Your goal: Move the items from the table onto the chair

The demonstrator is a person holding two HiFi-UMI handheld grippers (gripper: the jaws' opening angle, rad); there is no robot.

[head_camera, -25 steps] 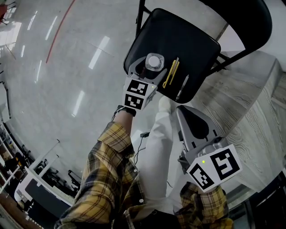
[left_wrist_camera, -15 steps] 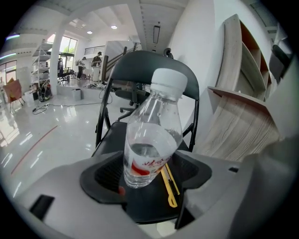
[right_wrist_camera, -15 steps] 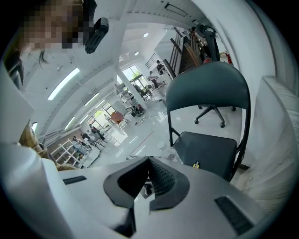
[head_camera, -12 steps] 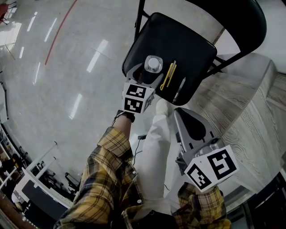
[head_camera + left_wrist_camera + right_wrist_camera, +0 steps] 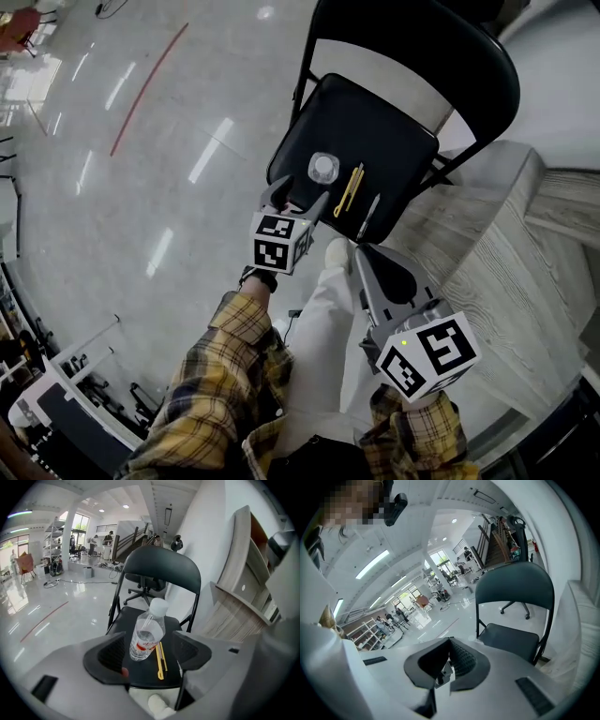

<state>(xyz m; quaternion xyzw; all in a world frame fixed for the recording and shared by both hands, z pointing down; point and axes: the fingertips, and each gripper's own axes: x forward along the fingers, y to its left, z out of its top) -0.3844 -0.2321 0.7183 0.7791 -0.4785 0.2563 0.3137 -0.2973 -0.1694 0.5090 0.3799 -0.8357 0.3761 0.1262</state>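
A clear water bottle (image 5: pixel 323 169) with a white cap stands upright on the black seat of a folding chair (image 5: pixel 375 122). Beside it on the seat lie a yellow utility knife (image 5: pixel 352 188) and a thin dark pen (image 5: pixel 368 216). My left gripper (image 5: pixel 298 194) is open at the seat's near edge, just short of the bottle. In the left gripper view the bottle (image 5: pixel 146 633) stands beyond the spread jaws of the left gripper (image 5: pixel 149 651), with the knife (image 5: pixel 161 659) to its right. My right gripper (image 5: pixel 367 261) is shut and holds nothing; the right gripper (image 5: pixel 449 660) faces the chair (image 5: pixel 511 639).
A pale grey wooden table (image 5: pixel 497 262) stands to the right of the chair. The chair's backrest (image 5: pixel 412 37) rises on the far side. My white trouser leg and shoe (image 5: pixel 337 248) are below the seat's near edge. Glossy floor lies to the left.
The left gripper has drawn back toward me from around the bottle, which now stands free on the seat. The right gripper has barely moved.
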